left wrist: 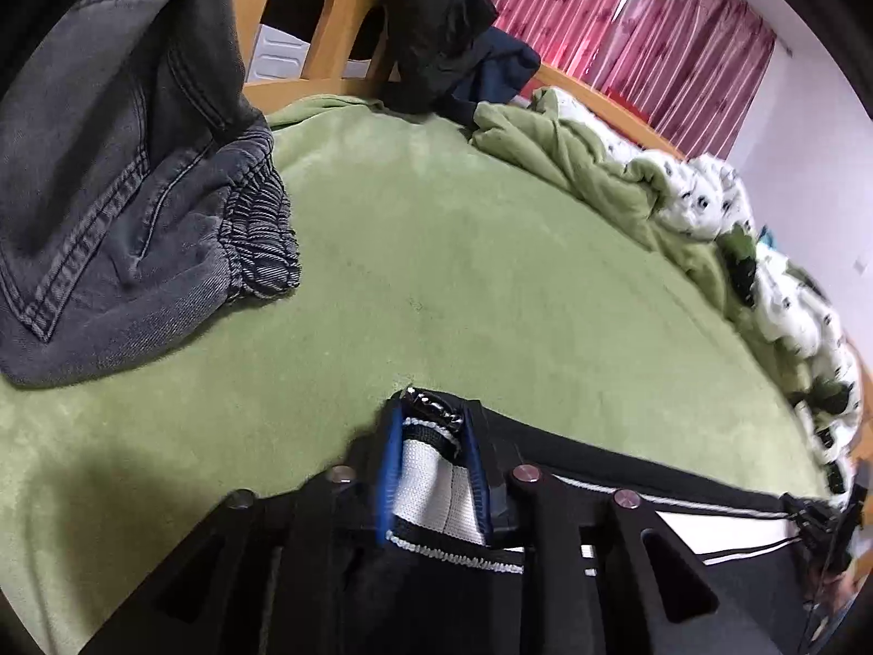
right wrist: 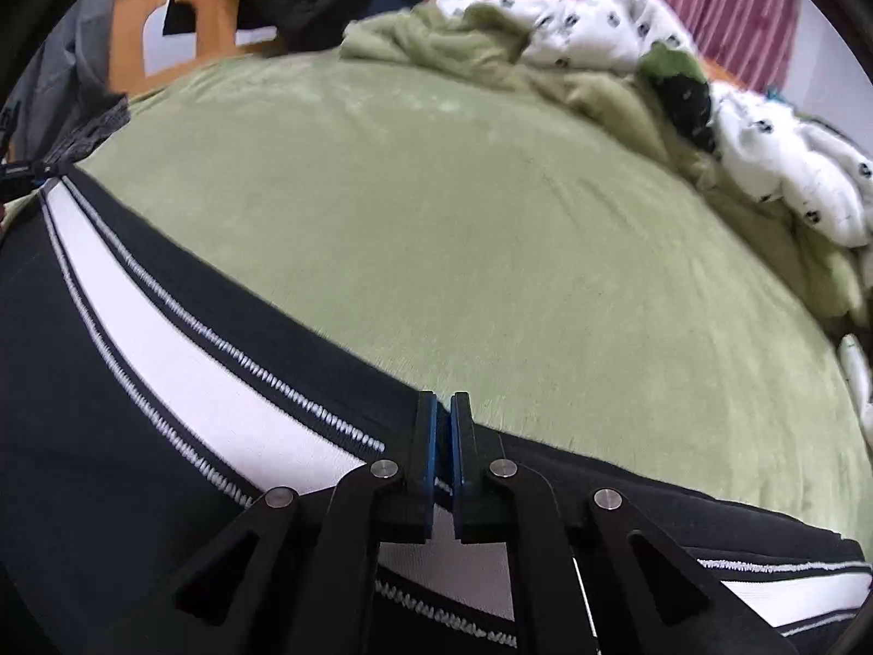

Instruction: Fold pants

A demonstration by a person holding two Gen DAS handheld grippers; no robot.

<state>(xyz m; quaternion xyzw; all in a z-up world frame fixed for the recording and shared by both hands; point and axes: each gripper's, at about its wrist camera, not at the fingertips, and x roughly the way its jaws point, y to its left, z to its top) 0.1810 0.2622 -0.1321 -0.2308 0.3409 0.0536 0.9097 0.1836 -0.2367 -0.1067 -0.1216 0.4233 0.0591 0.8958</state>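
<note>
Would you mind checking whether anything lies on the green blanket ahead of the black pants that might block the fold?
Nothing visible blocks it: the green blanket ahead of the black pants lies bare. Grey jeans sit off to the left.

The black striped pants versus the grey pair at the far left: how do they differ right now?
The black striped pants are black with a white side stripe; the grey pants are washed grey with an elastic cuff. The black pair is pinched by both the left gripper and the right gripper; neither gripper touches the grey pair. Both lie on the green blanket.
</note>
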